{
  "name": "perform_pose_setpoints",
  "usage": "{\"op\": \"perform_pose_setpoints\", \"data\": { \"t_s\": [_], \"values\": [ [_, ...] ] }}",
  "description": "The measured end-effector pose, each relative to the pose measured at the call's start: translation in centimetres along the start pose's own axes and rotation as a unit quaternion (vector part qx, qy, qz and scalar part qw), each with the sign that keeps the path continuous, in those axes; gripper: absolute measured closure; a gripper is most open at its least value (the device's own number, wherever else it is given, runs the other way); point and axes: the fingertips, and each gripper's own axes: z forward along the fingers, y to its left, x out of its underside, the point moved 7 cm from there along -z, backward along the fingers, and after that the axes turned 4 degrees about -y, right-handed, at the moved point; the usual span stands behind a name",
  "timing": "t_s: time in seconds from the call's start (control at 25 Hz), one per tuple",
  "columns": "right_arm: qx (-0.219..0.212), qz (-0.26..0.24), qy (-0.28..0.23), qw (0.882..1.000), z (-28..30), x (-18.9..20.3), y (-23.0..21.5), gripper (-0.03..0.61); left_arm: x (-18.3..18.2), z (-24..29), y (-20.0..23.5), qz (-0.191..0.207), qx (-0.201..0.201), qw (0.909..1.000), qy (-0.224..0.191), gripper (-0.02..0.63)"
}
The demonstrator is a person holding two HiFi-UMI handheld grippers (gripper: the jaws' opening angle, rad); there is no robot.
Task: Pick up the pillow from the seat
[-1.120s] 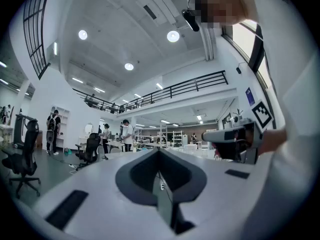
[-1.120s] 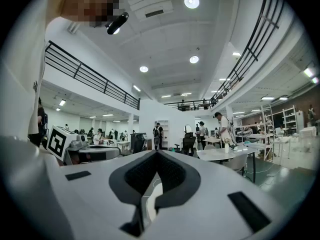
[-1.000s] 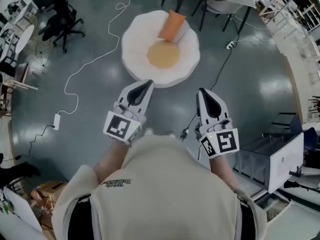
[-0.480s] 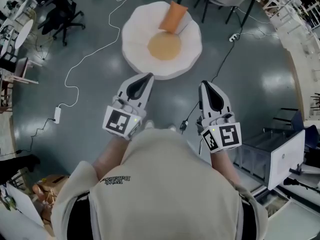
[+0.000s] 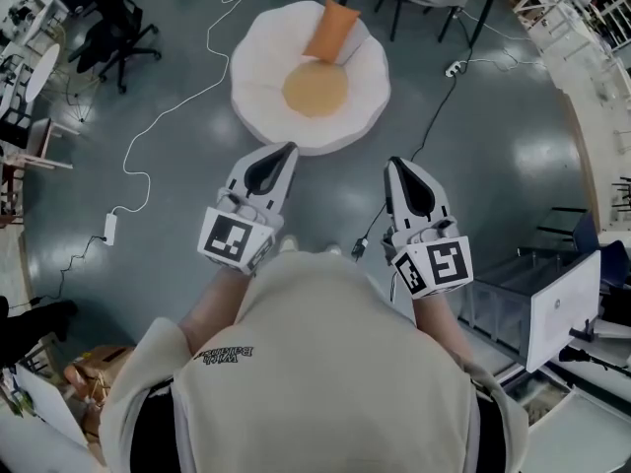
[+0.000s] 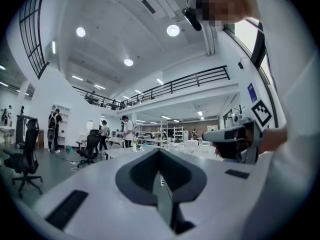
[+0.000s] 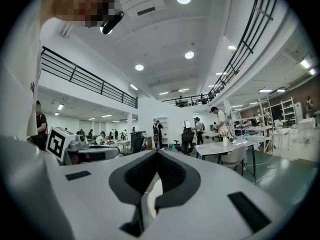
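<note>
Both grippers were up, jaws out ahead of me. My left gripper (image 5: 281, 158) had its jaws pressed together with nothing between them. My right gripper (image 5: 397, 170) was the same: jaws closed tight and empty. The two were side by side, pointing forward over the glossy grey floor (image 5: 493, 166). Well ahead of both sets of jaws was the round white seat cushion with a yellow centre (image 5: 258, 106), like a fried egg. The orange rectangular pillow (image 5: 330, 30) stood tilted at that seat's far side, beyond the yellow centre and well apart from either pair of jaws. It was roughly between their two lines. Far off to the left of my left jaws was a black office chair (image 5: 110, 33).
</note>
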Motion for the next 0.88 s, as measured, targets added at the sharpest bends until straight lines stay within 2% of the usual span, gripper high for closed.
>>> {"op": "perform_pose_setpoints", "data": {
  "t_s": [0.36,0.56,0.88],
  "values": [
    [-0.013,0.004,-0.004,1.0,-2.8,0.7,-3.1,0.569,0.2,2.2,-3.9,0.007,-0.005,0.9999,0.006,0.604],
    [-0.005,0.014,0.001,1.0,-4.8,1.6,-6.0,0.569,0.9,4.1,-6.5,0.011,-0.004,0.9999,0.01,0.604],
    [-0.004,0.015,0.002,1.0,-4.1,2.2,-8.3,0.569,1.9,6.5,-6.2,0.008,-0.005,0.9999,0.012,0.604]
  ]
}}
